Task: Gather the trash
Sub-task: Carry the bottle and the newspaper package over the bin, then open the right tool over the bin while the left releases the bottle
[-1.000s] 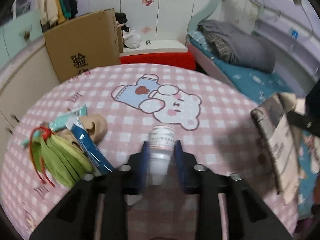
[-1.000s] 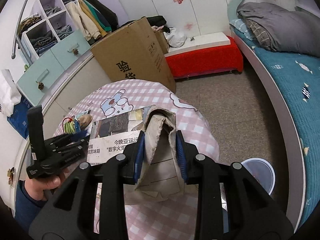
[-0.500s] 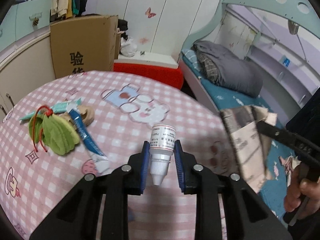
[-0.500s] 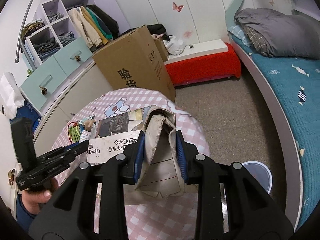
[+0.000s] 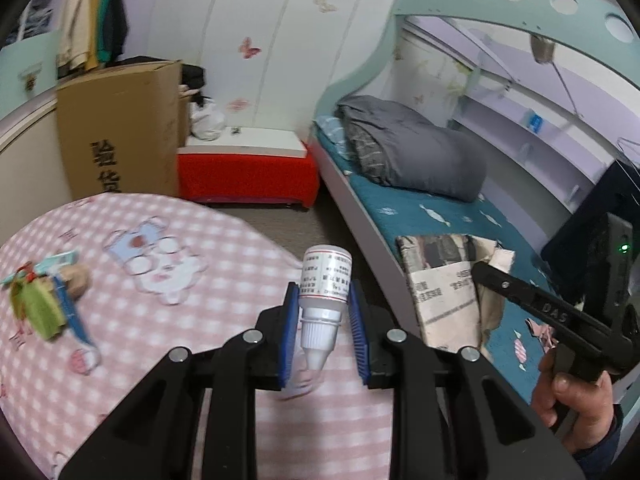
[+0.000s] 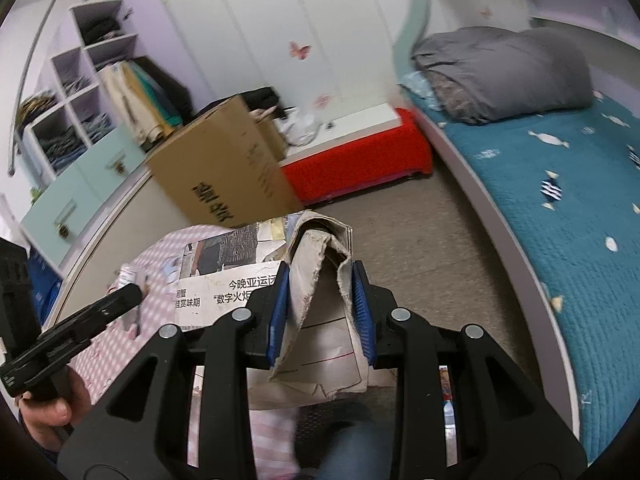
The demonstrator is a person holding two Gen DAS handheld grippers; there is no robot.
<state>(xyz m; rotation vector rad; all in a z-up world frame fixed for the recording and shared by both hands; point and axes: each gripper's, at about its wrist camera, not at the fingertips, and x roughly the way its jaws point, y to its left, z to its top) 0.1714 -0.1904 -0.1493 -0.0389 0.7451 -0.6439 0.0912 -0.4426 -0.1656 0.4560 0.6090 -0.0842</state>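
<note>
2 finds: cylindrical plastic bottle [image 5: 326, 280], crumpled newspaper [image 6: 320, 280]

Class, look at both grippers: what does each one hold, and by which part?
The left gripper pinches a small white bottle at its neck, cap end toward the camera. The right gripper clamps a folded newspaper by its folded, frayed edge.

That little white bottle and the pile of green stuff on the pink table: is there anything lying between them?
Only bare checked tablecloth with its bear print, in the left wrist view, between the bottle and the green pile.
</note>
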